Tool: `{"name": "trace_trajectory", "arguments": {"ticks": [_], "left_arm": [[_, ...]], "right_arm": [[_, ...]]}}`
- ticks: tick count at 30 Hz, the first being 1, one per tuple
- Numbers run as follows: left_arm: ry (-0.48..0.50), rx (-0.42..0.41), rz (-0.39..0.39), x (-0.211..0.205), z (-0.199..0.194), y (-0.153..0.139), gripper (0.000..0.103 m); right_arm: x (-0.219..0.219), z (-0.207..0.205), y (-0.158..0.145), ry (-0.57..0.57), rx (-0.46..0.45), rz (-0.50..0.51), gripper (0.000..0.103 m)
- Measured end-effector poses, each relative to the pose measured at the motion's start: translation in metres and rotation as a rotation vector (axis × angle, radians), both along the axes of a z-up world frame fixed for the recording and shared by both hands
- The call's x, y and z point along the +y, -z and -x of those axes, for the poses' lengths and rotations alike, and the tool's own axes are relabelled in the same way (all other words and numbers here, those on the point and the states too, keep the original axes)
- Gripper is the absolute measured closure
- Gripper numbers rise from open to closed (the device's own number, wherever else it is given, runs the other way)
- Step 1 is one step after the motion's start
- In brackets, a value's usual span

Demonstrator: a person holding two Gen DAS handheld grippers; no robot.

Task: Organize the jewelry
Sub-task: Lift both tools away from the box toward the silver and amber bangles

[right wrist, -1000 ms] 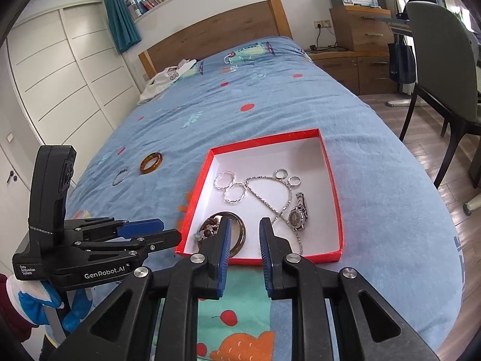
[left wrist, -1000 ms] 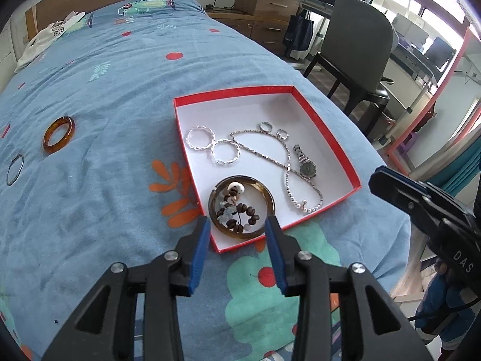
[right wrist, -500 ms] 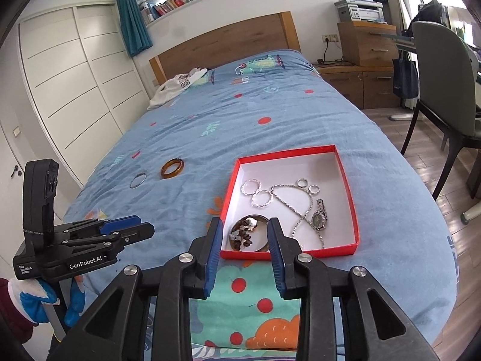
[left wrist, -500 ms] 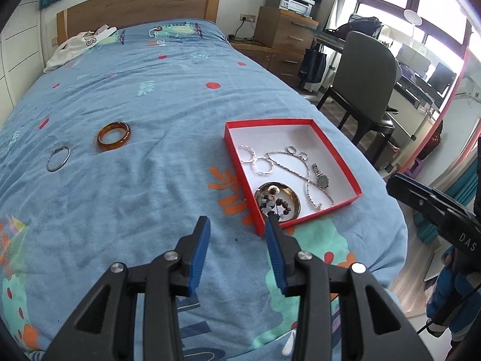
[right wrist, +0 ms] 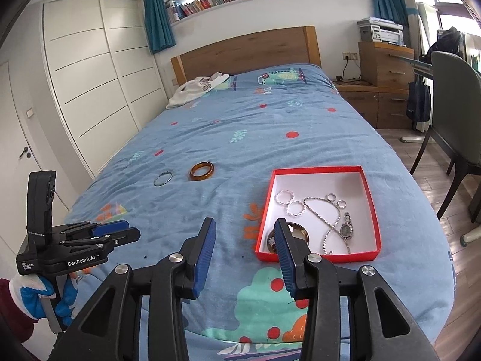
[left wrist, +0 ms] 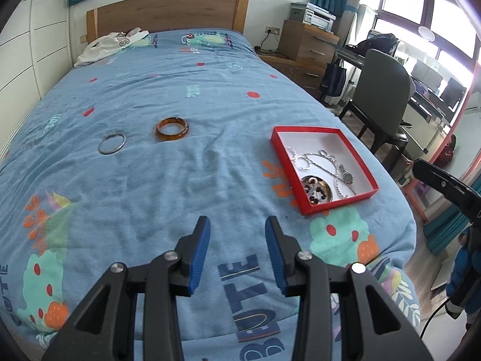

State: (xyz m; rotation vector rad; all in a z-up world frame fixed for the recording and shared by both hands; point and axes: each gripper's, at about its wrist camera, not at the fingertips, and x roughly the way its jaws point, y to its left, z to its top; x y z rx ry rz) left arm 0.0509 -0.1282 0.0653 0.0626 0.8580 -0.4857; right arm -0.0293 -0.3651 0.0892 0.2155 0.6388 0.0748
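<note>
A red box (left wrist: 367, 165) (right wrist: 372, 210) with a white inside lies on the blue bedspread and holds silver hoops, a chain, rings, a watch, a dark bangle and beads. An amber bangle (left wrist: 172, 127) (right wrist: 202, 171) and a thin silver ring (left wrist: 111, 143) (right wrist: 162, 178) lie on the bedspread to the left of the box. My left gripper (left wrist: 237, 225) is open and empty above the bed's near end; it also shows in the right wrist view (right wrist: 120, 230). My right gripper (right wrist: 245, 227) is open and empty, just short of the box's near left corner.
A white garment (right wrist: 195, 88) lies by the wooden headboard. A grey chair (left wrist: 384, 90) and wooden drawers (right wrist: 384, 60) stand right of the bed. White wardrobe doors (right wrist: 90, 90) line the left wall. The bed's edge falls off at the right.
Both grippers have pulled back and up away from the box, so more of the bed shows. The right gripper's jaws have opened wider. The jewelry has not moved.
</note>
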Motion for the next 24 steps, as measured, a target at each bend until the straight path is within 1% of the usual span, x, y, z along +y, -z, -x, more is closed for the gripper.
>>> {"name": "trace_trajectory", "arguments": {"ticks": [6, 11, 14, 16, 21, 24], "left_arm": [[-0.086, -0.031, -0.012, 0.056, 0.008, -0.001, 0.067], [-0.168, -0.024, 0.031, 0.106, 0.011, 0.000, 0.067], [-0.222, -0.036, 0.029, 0.133, 0.012, 0.000, 0.067], [-0.263, -0.042, 0.020, 0.151, 0.012, 0.002, 0.066], [-0.360, -0.029, 0.038, 0.191, 0.009, 0.010, 0.066], [-0.407, -0.014, 0.012, 0.206, 0.003, 0.019, 0.066]], "right_arm": [[0.032, -0.003, -0.011, -0.030, -0.009, 0.027, 0.063], [0.062, -0.009, -0.022, -0.073, -0.012, 0.066, 0.062], [0.075, -0.014, -0.028, -0.094, -0.015, 0.075, 0.060], [0.082, -0.018, -0.029, -0.106, -0.013, 0.079, 0.058], [0.097, -0.035, -0.027, -0.133, 0.007, 0.088, 0.058], [0.105, -0.047, -0.023, -0.151, 0.019, 0.079, 0.058]]}}
